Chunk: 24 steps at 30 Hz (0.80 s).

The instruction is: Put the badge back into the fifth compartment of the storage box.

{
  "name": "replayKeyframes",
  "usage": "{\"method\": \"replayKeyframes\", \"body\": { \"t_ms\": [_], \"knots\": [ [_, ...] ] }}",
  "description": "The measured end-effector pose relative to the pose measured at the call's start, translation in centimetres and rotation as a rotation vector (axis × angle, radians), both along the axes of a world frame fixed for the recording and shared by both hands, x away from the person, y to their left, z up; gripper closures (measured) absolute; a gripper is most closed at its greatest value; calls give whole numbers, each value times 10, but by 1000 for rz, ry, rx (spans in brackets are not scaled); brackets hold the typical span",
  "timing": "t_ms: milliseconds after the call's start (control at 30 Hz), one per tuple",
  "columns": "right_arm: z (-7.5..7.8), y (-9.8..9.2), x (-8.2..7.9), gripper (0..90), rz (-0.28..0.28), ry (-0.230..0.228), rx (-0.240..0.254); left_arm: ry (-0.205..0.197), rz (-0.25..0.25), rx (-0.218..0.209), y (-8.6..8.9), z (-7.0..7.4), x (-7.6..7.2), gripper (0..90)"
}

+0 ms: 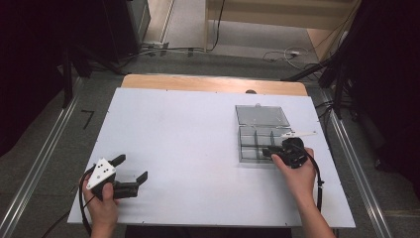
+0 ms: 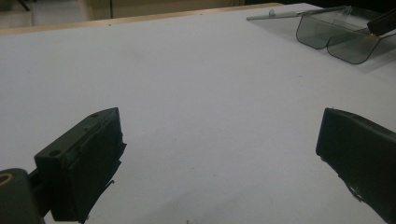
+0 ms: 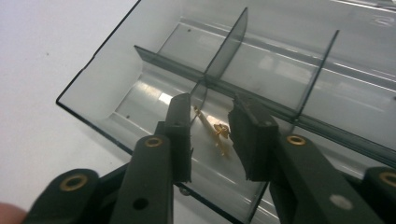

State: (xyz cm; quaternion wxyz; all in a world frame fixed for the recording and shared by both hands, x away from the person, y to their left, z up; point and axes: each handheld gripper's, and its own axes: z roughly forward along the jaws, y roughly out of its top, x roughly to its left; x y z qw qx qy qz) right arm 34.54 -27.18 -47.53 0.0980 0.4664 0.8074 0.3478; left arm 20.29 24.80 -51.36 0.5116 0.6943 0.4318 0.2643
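A clear grey compartment box [image 1: 241,148] stands open on the right of the white table [image 1: 188,148], its lid [image 1: 262,115] laid flat behind it. My right gripper [image 1: 268,151] reaches into the box's near row. In the right gripper view its jaws stand a little apart, open [image 3: 210,119], on either side of a small gold piece [image 3: 217,134] that lies on the floor of a near compartment beside a divider [image 3: 226,44]. My left gripper [image 1: 132,167] rests at the front left, open wide [image 2: 219,135] over bare table, far from the box [image 2: 341,37].
A thin white strip [image 1: 299,134] lies at the box's right rim. Beyond the table's far wooden edge [image 1: 213,83] are floor cables and dark stands. Metal rails [image 1: 44,158] run along both sides of the table.
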Motion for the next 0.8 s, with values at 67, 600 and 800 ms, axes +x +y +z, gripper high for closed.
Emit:
{"method": "replayKeyframes", "body": {
  "t_ms": [67, 600, 800],
  "knots": [
    [0, -1, 0, 591, -3, -1, 11, 1, -2, 1, 0, 0, 0, 10],
    [16, -11, -14, 213, 51, -96, 126, 0, -3, 2, 0, 0, 0, 10],
    [18, -15, -21, 144, 53, -127, 144, -1, -2, 1, 0, 0, 0, 10]
  ]
}}
